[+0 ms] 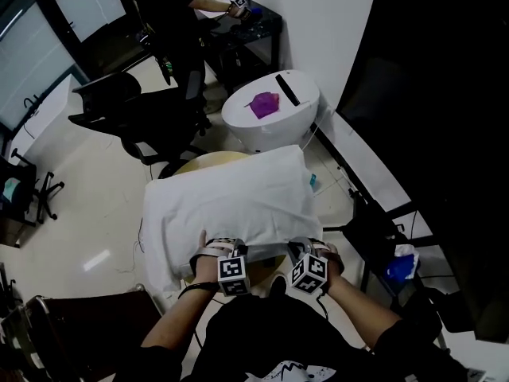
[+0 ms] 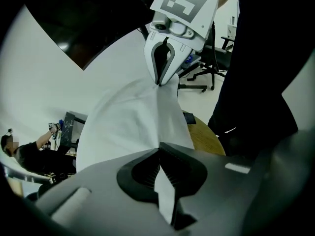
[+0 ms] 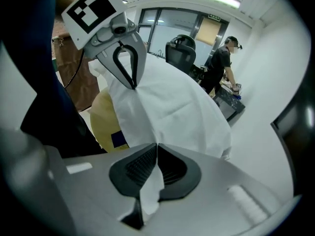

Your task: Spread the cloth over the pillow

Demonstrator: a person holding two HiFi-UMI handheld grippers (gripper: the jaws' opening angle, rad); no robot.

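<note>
The left gripper [image 2: 159, 147] and right gripper [image 3: 156, 145] each pinched the white cloth [image 1: 231, 201] at its near edge, likely to draw it smooth over the hidden pillow.

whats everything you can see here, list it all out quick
cloth: one, white, over the pillow, near edge pinched by both tools
pillow: one, white, on the round table, hard to tell from the cloth
round table: one, tan wood, under the pillow
white stand: one, round, beyond the pillow
purple object: one, on the white stand
black bar: one, on the white stand
office chair: at least one, black, upper left
other person: one, dark clothes, at the top by a black desk
blue object: one, far right
left tool: one, grey, shut on the cloth
right tool: one, grey, shut on the cloth
</note>
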